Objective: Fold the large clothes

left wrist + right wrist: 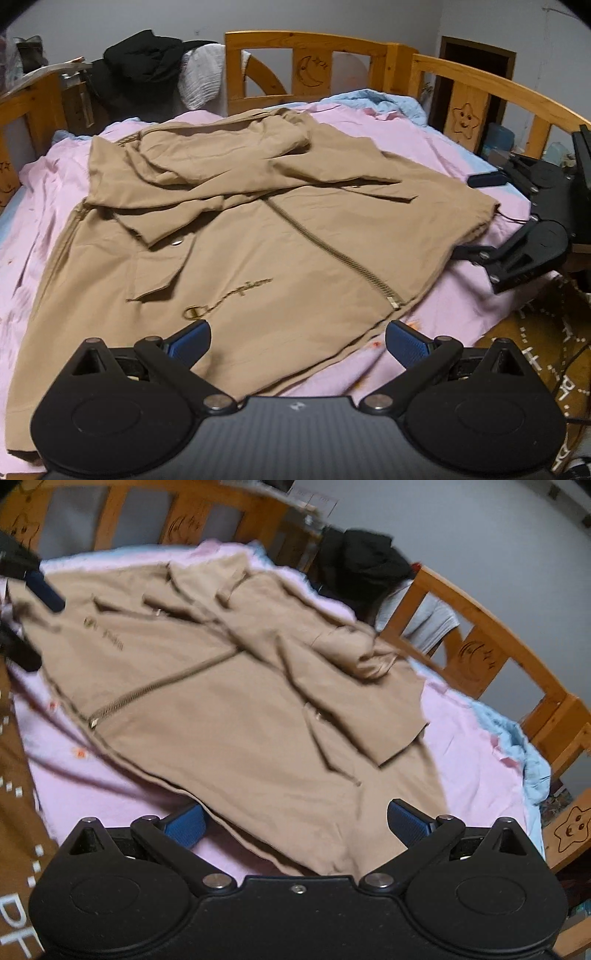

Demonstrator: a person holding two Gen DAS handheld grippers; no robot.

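1. The tan jacket lay flat on the pink sheet, straight ahead of both tongs, its zip running diagonally away from the left gripper.
2. Its sleeves were already folded across the chest; the hem lay nearest the tongs.
3. The left gripper hung over the hem by the zip's end, jaws spread, holding nothing.
4. The right gripper hovered over the hem's far corner, also spread and empty; each seemed equally near its own stretch of hem.
5. Beyond stood the wooden bed rail.
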